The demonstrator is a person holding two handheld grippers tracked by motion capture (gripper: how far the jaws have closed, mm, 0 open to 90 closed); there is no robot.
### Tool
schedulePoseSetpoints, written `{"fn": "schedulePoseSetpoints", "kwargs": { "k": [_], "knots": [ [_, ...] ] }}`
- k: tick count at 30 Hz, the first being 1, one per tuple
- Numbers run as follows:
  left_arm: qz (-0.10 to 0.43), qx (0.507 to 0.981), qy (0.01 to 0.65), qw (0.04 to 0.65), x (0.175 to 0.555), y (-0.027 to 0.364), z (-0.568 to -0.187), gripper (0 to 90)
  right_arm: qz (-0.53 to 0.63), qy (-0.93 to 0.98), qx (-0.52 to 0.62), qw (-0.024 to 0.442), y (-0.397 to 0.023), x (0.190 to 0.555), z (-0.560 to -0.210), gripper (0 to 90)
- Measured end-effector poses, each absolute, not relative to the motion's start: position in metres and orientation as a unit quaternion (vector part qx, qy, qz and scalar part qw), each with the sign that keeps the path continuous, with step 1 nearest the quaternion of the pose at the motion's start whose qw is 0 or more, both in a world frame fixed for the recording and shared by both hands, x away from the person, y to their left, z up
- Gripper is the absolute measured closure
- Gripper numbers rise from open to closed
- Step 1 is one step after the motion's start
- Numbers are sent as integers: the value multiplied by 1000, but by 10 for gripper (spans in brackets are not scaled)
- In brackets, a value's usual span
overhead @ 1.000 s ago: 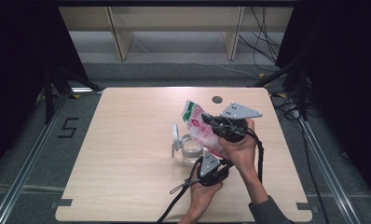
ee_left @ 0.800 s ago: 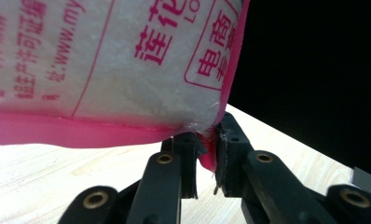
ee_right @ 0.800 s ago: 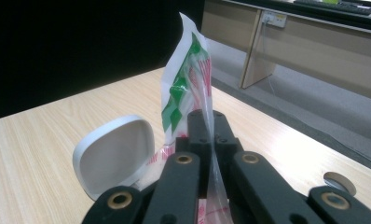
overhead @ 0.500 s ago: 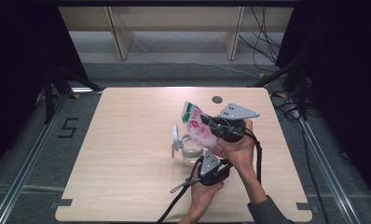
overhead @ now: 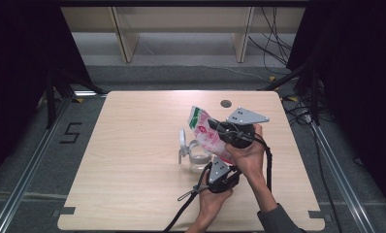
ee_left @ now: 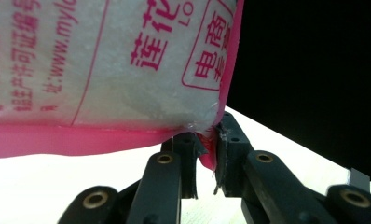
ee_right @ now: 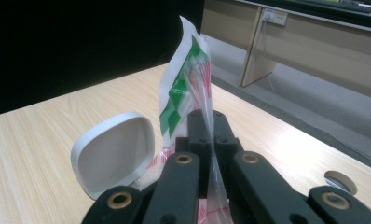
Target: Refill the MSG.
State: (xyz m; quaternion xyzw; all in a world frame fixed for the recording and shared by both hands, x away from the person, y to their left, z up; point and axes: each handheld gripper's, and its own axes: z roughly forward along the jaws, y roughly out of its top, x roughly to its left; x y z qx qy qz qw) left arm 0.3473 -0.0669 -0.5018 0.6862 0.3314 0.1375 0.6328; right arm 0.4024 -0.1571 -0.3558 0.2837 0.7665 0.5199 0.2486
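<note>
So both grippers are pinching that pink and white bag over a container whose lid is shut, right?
Not quite: the container has its lid flipped open, as the right gripper view shows. Both the left gripper and the right gripper do pinch the bag.

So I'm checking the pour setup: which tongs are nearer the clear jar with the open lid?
Left. The left tongs pinch the bag's pink corner right beside the jar. The right tongs grip the bag higher up, farther from it.
</note>
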Motion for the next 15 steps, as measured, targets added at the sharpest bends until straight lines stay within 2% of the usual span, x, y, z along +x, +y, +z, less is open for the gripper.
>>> {"fn": "schedulePoseSetpoints", "kwargs": {
  "k": [3,15],
  "knots": [
    [138,688,332,631,347,-67,-502,797,523,768,285,234,-156,402,-357,900],
    [133,686,332,634,347,-68,-502,797,516,773,283,238,-153,404,-361,900]
  ]
}}
